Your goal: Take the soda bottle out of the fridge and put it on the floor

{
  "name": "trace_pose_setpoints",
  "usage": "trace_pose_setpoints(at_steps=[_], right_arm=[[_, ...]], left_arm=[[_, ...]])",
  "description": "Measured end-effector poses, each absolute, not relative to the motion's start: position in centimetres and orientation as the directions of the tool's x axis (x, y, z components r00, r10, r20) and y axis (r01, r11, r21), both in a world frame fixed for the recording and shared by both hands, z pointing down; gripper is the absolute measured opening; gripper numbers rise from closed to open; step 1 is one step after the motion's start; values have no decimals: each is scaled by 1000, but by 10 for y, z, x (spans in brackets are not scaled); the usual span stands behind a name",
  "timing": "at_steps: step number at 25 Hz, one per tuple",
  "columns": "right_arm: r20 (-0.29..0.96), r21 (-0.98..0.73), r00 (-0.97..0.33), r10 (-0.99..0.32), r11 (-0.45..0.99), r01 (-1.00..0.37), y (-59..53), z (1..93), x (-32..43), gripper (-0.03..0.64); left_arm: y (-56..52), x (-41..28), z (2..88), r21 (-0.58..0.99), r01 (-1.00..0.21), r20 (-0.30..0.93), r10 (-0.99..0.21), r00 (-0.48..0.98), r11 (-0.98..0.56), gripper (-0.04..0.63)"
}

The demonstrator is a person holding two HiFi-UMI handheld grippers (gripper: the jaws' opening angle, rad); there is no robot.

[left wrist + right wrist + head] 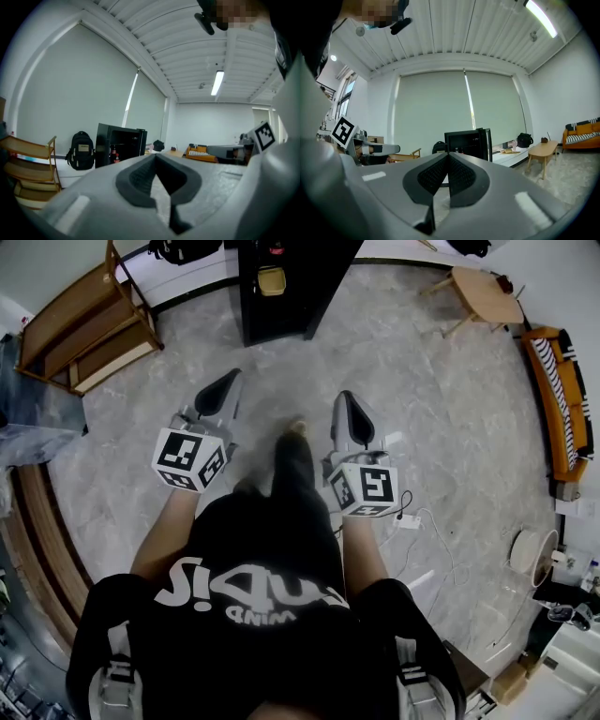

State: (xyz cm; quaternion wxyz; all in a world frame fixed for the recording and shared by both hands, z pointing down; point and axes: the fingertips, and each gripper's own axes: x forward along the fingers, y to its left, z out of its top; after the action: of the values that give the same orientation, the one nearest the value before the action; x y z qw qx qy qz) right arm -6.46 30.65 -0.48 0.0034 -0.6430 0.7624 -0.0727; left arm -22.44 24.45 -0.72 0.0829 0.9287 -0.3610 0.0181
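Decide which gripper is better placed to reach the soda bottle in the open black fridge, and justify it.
Left, marginally. The left gripper reaches slightly nearer the black fridge than the right gripper, and its view shows the red-labelled soda bottle inside. Both are shut.

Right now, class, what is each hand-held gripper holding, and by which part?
Nothing. The left hand-held gripper and the right hand-held gripper are both shut and empty.

White lettering runs upside down across the person's black shirt [248, 601], lower centre of the head view. The smaller line seems to read "WIND"; the larger word stays illegible.
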Motion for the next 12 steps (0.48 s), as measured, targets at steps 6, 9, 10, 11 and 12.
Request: trace_pose_setpoints(at_steps=[6,9,10,11,12], right_arm=[[87,-102,-179,-980,170,-980,245,11,-42,-3],[88,-105,-185,-979,175,-979,203,14,-22,-3],[89,-105,-189,-978,180,-978,187,13,-16,-3],[91,-101,-196,-976,186,-977,169,11,-9,-3],[93,-97,-203,-975,194,-976,153,8,-2,-3]], left_arm=[[181,-200,7,146,-677,86,-673,735,-721,2],[143,-180,5,142,-677,82,-674,735,-722,2],[128,-174,3,141,-681,80,-677,731,-719,2],[112,-167,0,138,-686,79,-683,726,-714,2],[98,-160,-3,133,-692,78,-688,721,-710,2]])
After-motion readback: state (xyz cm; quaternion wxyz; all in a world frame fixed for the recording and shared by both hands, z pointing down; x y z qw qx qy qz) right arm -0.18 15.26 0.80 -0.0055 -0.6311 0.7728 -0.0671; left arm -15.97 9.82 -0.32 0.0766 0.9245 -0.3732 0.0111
